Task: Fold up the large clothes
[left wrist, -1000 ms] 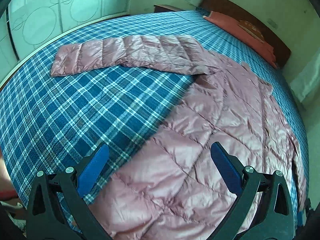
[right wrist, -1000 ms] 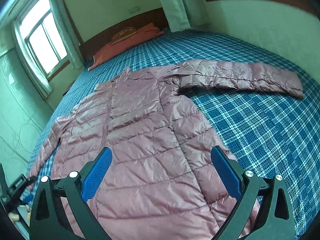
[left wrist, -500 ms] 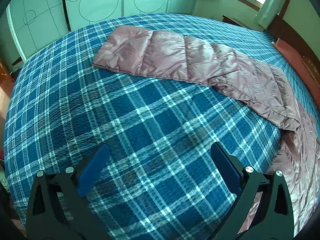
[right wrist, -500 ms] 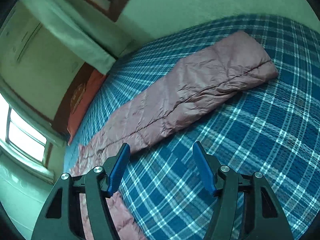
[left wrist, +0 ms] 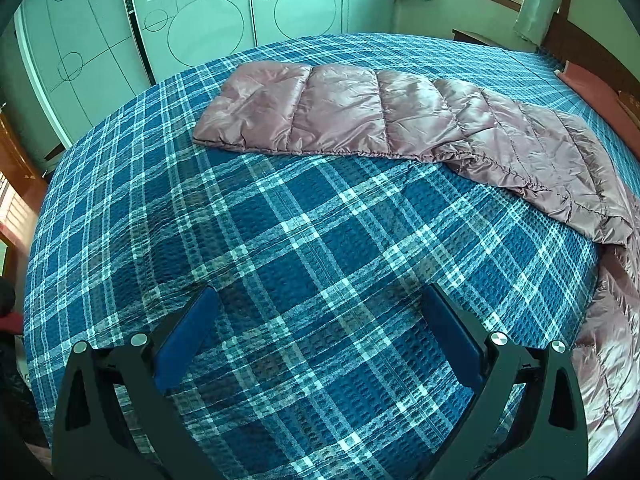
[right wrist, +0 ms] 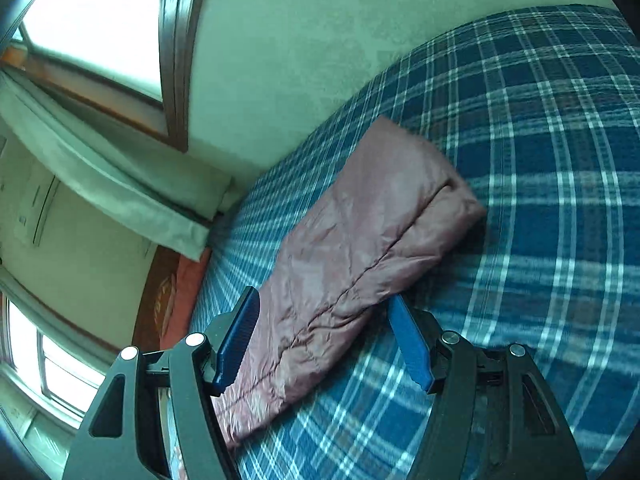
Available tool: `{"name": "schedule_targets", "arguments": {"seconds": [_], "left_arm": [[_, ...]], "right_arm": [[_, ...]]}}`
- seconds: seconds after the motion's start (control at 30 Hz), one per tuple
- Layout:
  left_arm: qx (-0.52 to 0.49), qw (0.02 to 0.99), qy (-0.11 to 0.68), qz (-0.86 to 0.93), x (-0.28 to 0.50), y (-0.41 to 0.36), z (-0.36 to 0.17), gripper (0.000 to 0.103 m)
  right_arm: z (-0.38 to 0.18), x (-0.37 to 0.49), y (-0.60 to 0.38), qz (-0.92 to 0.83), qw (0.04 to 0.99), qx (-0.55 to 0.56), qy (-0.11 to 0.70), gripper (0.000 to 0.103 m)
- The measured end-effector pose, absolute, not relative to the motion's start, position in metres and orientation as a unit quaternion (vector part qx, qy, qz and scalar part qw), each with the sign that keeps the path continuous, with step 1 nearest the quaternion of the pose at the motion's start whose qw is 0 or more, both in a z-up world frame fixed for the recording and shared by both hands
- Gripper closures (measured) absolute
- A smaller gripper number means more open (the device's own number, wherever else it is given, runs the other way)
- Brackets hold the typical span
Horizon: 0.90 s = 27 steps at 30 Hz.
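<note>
Sleeve [right wrist: 360, 252] of jacket [left wrist: 612, 340] seems light, puffy, slippery; spread right gripper [right wrist: 324, 332] straddles it, spread left gripper [left wrist: 316, 320] holds nothing.

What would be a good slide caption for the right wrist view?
Open right gripper straddling the pink quilted sleeve laid out on the blue plaid bed cover.

Blue plaid bed [left wrist: 304, 248] bearing a spread pink quilted jacket [left wrist: 360, 116].
</note>
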<state>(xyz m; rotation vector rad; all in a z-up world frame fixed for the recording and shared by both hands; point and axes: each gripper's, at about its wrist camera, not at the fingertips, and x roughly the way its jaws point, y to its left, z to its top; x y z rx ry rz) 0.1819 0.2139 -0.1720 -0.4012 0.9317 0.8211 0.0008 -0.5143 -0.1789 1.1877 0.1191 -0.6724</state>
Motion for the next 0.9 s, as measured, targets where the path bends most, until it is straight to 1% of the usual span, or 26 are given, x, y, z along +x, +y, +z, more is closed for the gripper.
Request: {"name": "schedule_targets", "arguments": {"seconds": [0.17, 0.23, 0.3, 0.33, 0.37, 0.4, 0.47, 0.6, 0.77, 0.9], "left_arm": [[-0.183, 0.796, 0.432, 0.383, 0.186, 0.213, -0.175, 0.002], [-0.184, 0.795, 0.432, 0.383, 0.185, 0.213, -0.174, 0.002], [-0.183, 0.795, 0.433, 0.384, 0.183, 0.213, -0.173, 0.002], [-0.182, 0.795, 0.434, 0.384, 0.182, 0.213, -0.173, 0.002], [-0.181, 0.795, 0.434, 0.384, 0.183, 0.214, -0.174, 0.002], [-0.182, 0.794, 0.434, 0.384, 0.182, 0.214, -0.174, 0.002], [-0.181, 0.795, 0.434, 0.384, 0.180, 0.214, -0.174, 0.002], [-0.179, 0.794, 0.435, 0.385, 0.181, 0.211, -0.172, 0.002], [-0.179, 0.794, 0.435, 0.385, 0.182, 0.212, -0.173, 0.002], [-0.180, 0.795, 0.434, 0.385, 0.182, 0.212, -0.173, 0.002]], "right_arm": [[-0.181, -0.005, -0.530, -0.324, 0.755, 0.570, 0.021, 0.038], [-0.182, 0.000, -0.539, -0.336, 0.751, 0.567, 0.029, 0.040], [-0.178, 0.007, -0.545, -0.352, 0.757, 0.546, 0.061, 0.049], [-0.175, 0.012, -0.546, -0.350, 0.764, 0.538, 0.073, 0.061], [-0.175, 0.016, -0.549, -0.341, 0.769, 0.534, 0.082, 0.083], [-0.174, 0.016, -0.549, -0.336, 0.773, 0.531, 0.092, 0.090], [-0.162, 0.020, -0.543, -0.334, 0.786, 0.513, 0.093, 0.091], [-0.120, 0.046, -0.510, -0.305, 0.839, 0.440, 0.101, 0.092], [-0.071, 0.113, -0.436, -0.224, 0.902, 0.346, 0.130, 0.092], [-0.053, 0.177, -0.361, -0.145, 0.930, 0.293, 0.165, 0.092]]}}
